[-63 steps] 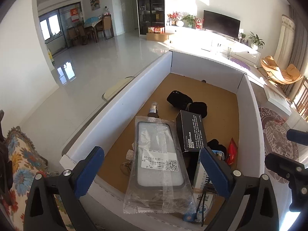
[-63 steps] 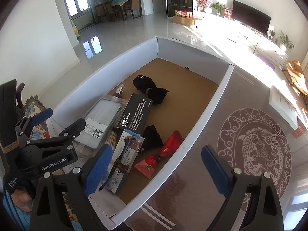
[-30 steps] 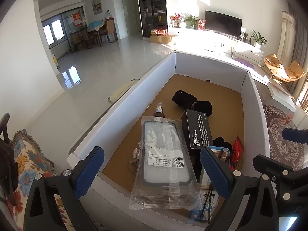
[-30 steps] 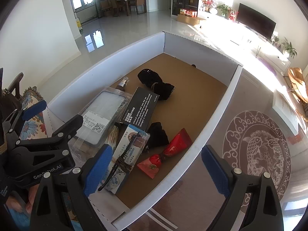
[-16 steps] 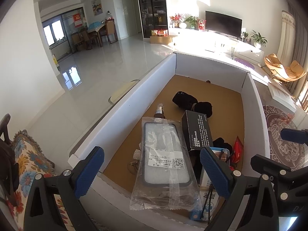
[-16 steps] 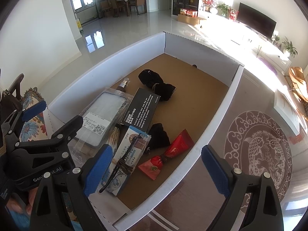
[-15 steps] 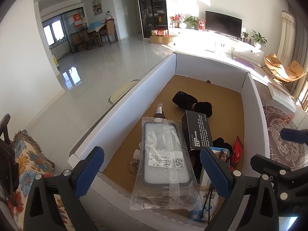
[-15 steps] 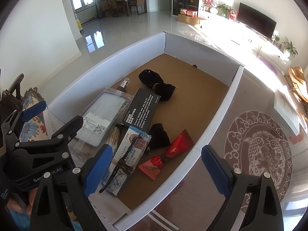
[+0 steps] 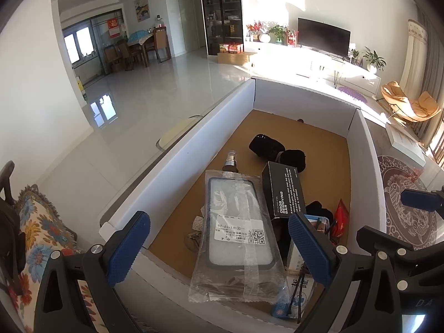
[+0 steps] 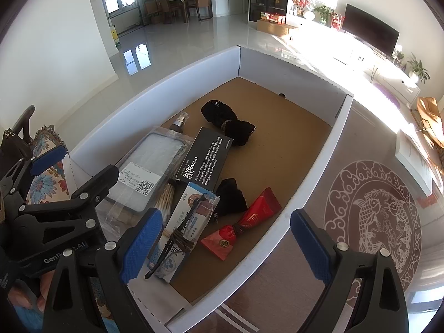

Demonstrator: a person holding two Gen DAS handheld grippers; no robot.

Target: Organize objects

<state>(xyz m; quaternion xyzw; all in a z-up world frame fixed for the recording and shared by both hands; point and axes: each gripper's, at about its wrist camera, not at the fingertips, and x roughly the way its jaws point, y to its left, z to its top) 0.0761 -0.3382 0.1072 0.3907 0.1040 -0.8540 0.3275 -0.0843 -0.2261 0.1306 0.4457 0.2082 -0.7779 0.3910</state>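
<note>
Both pairs of tongs hover over the near end of a white-walled box with a brown floor, and both gape wide, gripping nothing. The left tongs sit above a phone case in a clear bag, which lies at the box's near end and overhangs the near wall. The right tongs hang over the box's right wall. Just right of the bagged case lies a black carton. Beyond the carton rests a black bundle; nearer than it lie a blue-and-white packet, a small black pouch and a red sachet.
</note>
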